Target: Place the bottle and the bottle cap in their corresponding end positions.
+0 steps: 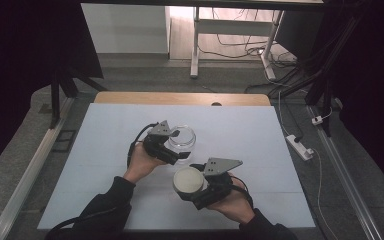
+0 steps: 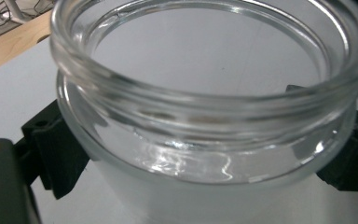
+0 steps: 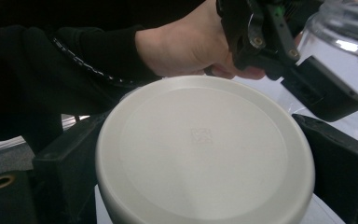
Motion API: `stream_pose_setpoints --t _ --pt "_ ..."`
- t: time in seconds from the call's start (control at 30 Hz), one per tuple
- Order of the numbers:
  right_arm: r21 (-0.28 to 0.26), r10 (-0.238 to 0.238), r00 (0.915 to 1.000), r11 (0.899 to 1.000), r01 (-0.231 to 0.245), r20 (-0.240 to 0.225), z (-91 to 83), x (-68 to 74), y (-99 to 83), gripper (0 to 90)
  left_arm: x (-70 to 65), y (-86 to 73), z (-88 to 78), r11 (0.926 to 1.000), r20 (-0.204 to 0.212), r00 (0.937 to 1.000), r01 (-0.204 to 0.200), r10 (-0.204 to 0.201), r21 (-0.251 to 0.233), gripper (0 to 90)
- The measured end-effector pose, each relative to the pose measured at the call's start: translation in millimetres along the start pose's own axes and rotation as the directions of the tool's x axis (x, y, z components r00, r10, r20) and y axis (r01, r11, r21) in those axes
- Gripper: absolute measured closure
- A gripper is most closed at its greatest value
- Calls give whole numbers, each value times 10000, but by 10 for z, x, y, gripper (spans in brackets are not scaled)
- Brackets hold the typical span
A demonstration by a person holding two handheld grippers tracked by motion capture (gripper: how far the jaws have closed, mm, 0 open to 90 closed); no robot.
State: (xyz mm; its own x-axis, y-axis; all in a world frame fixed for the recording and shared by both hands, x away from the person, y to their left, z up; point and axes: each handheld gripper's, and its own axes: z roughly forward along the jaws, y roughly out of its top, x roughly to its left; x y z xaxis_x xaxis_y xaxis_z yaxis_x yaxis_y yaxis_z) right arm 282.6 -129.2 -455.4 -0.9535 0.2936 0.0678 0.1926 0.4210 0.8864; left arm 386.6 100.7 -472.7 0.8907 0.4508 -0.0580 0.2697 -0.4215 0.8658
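A clear glass jar (image 1: pixel 183 139) with an open mouth stands on the pale blue table mat (image 1: pixel 240 130) near its middle. My left gripper (image 1: pixel 178 150) is shut on the jar (image 2: pixel 205 116), its black jaws pressed against both sides of the glass body. Just in front and to the right, my right gripper (image 1: pixel 191 184) is shut on a round white lid (image 1: pixel 188 181), held flat side up. In the right gripper view the lid (image 3: pixel 205 149) sits between the two black jaws, with the left hand (image 3: pixel 186 46) and the jar (image 3: pixel 349 32) behind it.
A wooden table edge (image 1: pixel 180 98) runs along the far side of the mat. A white power strip (image 1: pixel 300 146) lies on the floor to the right, with cables and a white desk frame (image 1: pixel 196 45) beyond.
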Motion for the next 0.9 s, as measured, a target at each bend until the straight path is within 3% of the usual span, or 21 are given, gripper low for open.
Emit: stream_pose_setpoints --t 0.6,0.9 --pt "22 -99 9998 9999 99 163 212 -106 -158 72 152 -32 200 9999 -326 9993 158 -158 -14 74" --pt "121 -61 9995 9999 58 323 347 -172 -258 72 206 -124 292 9999 -315 9995 6 -2 111 74"
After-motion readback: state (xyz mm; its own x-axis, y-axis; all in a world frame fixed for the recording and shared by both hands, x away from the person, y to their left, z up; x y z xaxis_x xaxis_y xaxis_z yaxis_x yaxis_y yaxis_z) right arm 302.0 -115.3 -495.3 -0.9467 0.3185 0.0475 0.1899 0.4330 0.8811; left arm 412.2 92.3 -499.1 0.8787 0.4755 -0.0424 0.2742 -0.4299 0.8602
